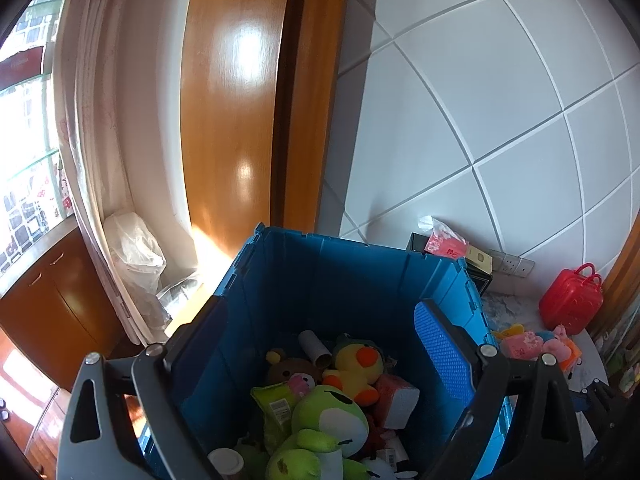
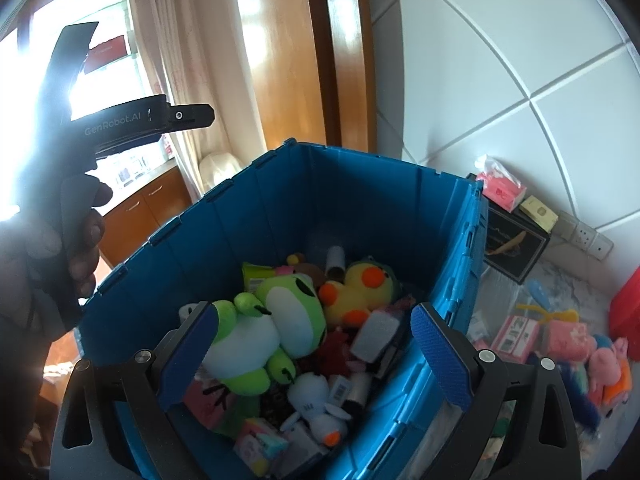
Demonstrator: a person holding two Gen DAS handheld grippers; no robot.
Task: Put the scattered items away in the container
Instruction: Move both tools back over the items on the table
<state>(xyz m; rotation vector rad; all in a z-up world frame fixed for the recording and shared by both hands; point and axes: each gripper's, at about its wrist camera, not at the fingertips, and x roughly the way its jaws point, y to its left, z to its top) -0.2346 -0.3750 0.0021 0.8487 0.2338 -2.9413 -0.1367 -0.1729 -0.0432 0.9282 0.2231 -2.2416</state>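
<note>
One deep blue plastic crate (image 2: pixel 280 216), open-topped, stands on the marble-patterned surface (image 2: pixel 568 280) against a white tiled wall (image 2: pixel 520 60). Contents, piled loose:
- green frog plush with white belly (image 2: pixel 260 320), lying on top of the heap, near the middle;
- yellow duck plush with orange beak and feet (image 2: pixel 364 286), just behind the frog;
- brown bear plush (image 1: pixel 290 368), partly buried at the back;
- grey cardboard tube (image 1: pixel 316 346), leaning beside the duck;
- small white plush with orange beak (image 2: pixel 316 404), near the front wall;
- green snack packet (image 1: pixel 276 402), under the frog's head;
- assorted small boxes and packets, too jumbled to tell apart.

Left tongs (image 1: pixel 320 344): spread wide above the crate's interior, nothing between the pads; one blue ribbed pad (image 1: pixel 440 348) shows clearly.
Right tongs (image 2: pixel 316 344): likewise spread wide over the pile, pinching nothing.
A person's hand (image 2: pixel 60 248), dark against the window, grips the left tool's handle at the crate's left side.

Still outside the crate, on the surface to its right:
- pink pig plush (image 2: pixel 608 364);
- pink patterned tissue packet (image 2: pixel 566 338);
- pink and white carton (image 2: pixel 516 336);
- red plastic toy suitcase with handle (image 1: pixel 570 300).

Behind these: black box (image 2: pixel 516 244) carrying a pink tissue pack (image 2: pixel 502 190) and a yellow card (image 2: pixel 538 208). Wooden door (image 1: pixel 236 100) and pale curtain (image 1: pixel 100 120) stand beyond the crate.
</note>
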